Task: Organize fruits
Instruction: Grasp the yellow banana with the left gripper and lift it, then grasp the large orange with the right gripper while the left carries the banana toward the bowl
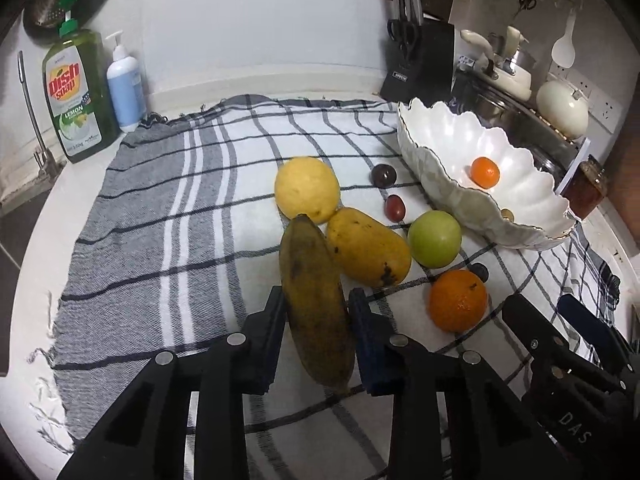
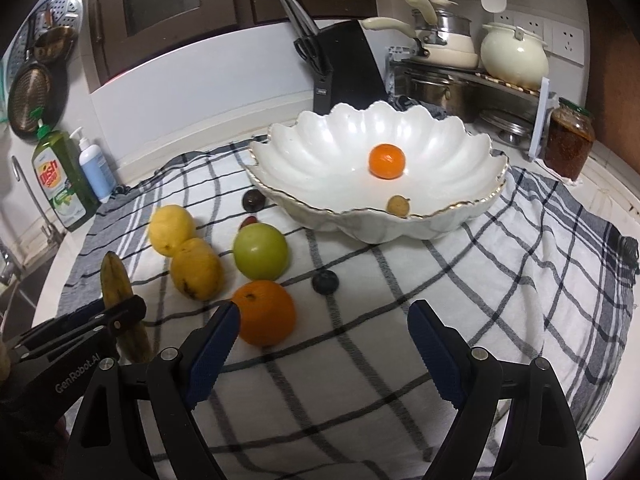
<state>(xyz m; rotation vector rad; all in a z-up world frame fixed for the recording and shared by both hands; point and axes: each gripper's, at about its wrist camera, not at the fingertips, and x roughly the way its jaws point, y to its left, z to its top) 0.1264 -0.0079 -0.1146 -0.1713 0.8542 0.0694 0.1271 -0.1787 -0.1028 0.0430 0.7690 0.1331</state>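
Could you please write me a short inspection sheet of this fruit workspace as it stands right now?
Surface: checked cloth over a white counter.
Job's things: scalloped bowl holds a small orange and a small brownish fruit; lemon, mango, green apple, large orange and dark small fruits lie on the cloth.
Clutter: dish soap, knife block, jar.
Grippers: left gripper shut on the banana; right gripper open, empty.
Cables: nothing seen.
Surroundings: pots, wall sockets.
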